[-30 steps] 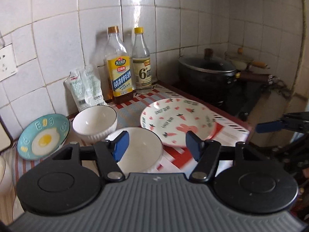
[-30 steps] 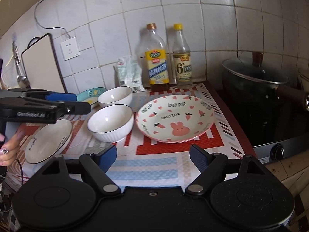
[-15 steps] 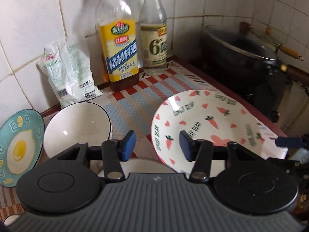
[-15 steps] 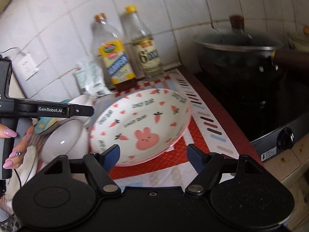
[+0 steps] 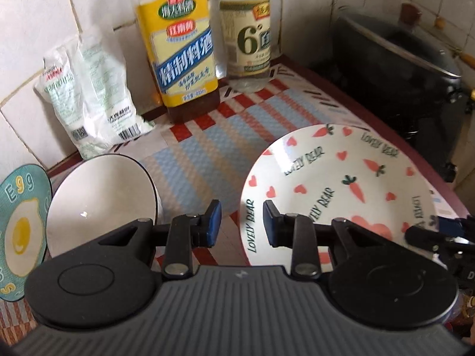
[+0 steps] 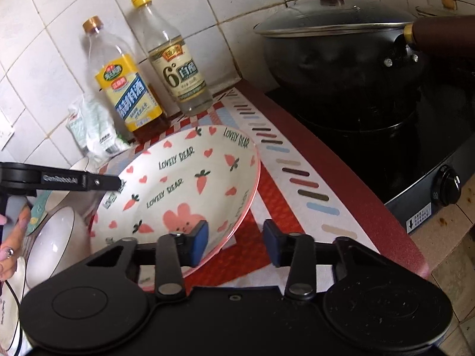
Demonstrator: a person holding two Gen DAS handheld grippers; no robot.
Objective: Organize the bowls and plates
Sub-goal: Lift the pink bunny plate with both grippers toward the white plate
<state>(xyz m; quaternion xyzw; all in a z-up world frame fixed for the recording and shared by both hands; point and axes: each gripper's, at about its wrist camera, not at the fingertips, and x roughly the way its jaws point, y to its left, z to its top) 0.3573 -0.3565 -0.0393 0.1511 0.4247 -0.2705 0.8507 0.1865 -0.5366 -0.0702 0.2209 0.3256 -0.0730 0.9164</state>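
The left gripper (image 5: 240, 222) straddles the near-left rim of the round white ceramic plate printed with pink hearts, carrots and a rabbit (image 5: 341, 184): one blue pad is outside the rim, the other over the plate's inside. Its jaws have just been closing and stand narrow, yet a gap shows between pads and rim, so no grip can be confirmed. The right gripper (image 6: 236, 241) is at the opposite edge of the same plate, its left pad above the inner surface near the rabbit, its right pad outside over the red, blue and white checked mat (image 6: 267, 207); its jaws have also just been closing and are part-way apart, with the pink rim between them, and whether the pads press cannot be told. The plate appears tilted in the right wrist view. To its left stands a white ceramic bowl with a dark rim (image 5: 101, 201), and beside that a teal plate with a fried-egg picture (image 5: 20, 228). A hand (image 6: 10, 237) holds the left tool.
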